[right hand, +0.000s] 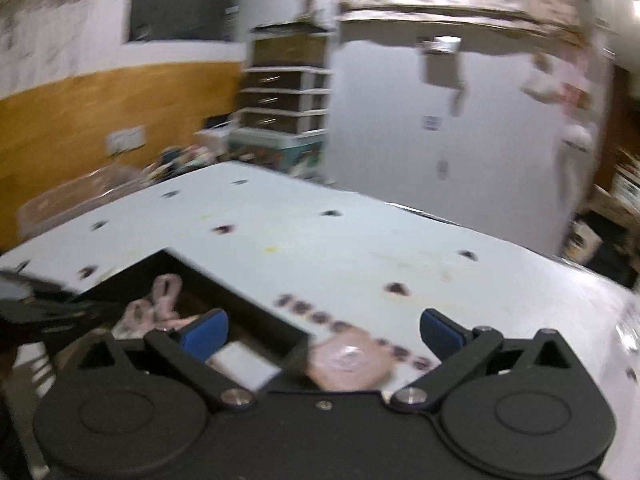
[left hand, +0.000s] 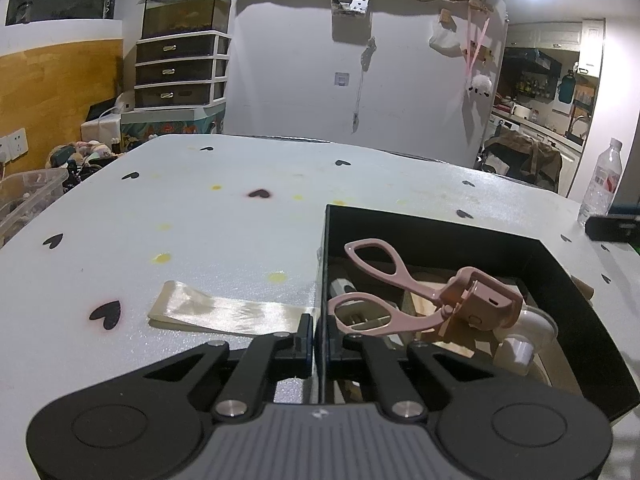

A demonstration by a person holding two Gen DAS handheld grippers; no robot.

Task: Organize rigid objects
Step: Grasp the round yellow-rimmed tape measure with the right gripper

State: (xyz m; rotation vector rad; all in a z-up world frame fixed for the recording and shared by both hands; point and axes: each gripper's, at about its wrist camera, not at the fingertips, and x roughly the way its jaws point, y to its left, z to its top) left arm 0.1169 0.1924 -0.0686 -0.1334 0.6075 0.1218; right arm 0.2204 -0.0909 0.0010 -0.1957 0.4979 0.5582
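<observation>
A black open box (left hand: 420, 220) sits on the white heart-print table (left hand: 200, 220). Inside it lie a pink eyelash curler (left hand: 400, 280) and a small clear-and-white cup (left hand: 520, 348). My left gripper (left hand: 316, 340) is shut on the box's near-left wall, which runs between its fingers. The right wrist view is blurred. There my right gripper (right hand: 322, 332) stands wide open above the box's corner (right hand: 248, 308), with nothing pressed between its blue pads (right hand: 204, 334). A pink round object (right hand: 348, 360) lies on the table below the gap. The curler (right hand: 160, 300) shows inside the box.
A shiny cream ribbon strip (left hand: 224, 312) lies on the table left of the box. A plastic water bottle (left hand: 602, 180) stands at the table's far right edge. A drawer unit (left hand: 180, 68) and a clear bin (left hand: 28, 196) stand beyond the table.
</observation>
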